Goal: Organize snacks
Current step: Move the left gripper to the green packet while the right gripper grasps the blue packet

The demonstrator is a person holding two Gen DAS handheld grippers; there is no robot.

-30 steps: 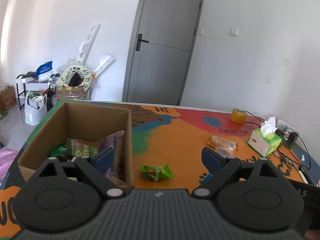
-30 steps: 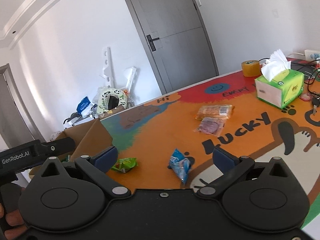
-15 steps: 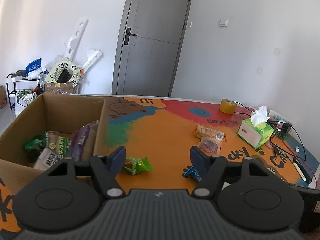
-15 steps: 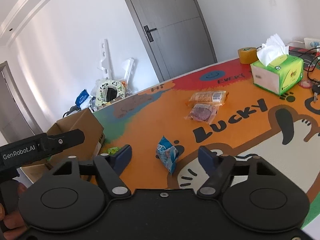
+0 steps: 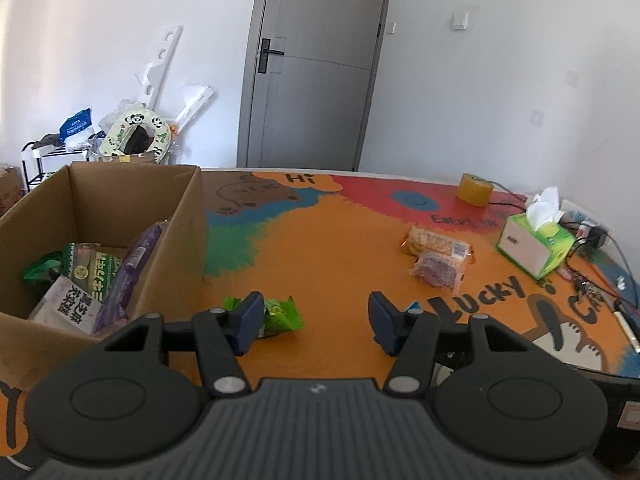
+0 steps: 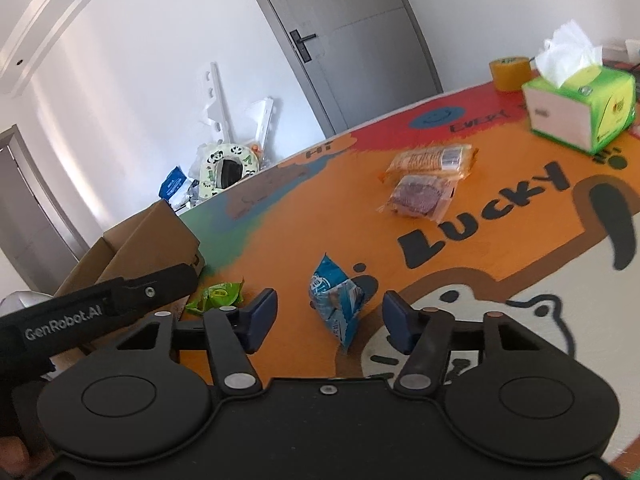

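My left gripper [image 5: 316, 320] hovers low over the orange table mat, jaws closing. A green snack packet [image 5: 280, 316] lies just inside its left finger [image 5: 250, 320], not pinched. My right gripper [image 6: 329, 320] is closing too, with a blue snack packet [image 6: 334, 300] lying between its fingers, untouched by the pads. The green packet [image 6: 218, 296] also shows in the right wrist view. A cardboard box [image 5: 188, 216] at the left holds several snacks. An orange packet [image 5: 436, 244] and a purple packet [image 5: 436, 274] lie farther back on the mat.
A green tissue box [image 5: 532, 244], a yellow tape roll [image 5: 474, 190] and cables [image 5: 592, 280] sit at the table's far right. The box wall stands close to the left of the green packet. Clutter and a grey door are behind the table.
Both grippers' jaws have narrowed and both have sunk toward the table. The left view slid right, from over the box to the green packet. The right closed in on the blue packet.
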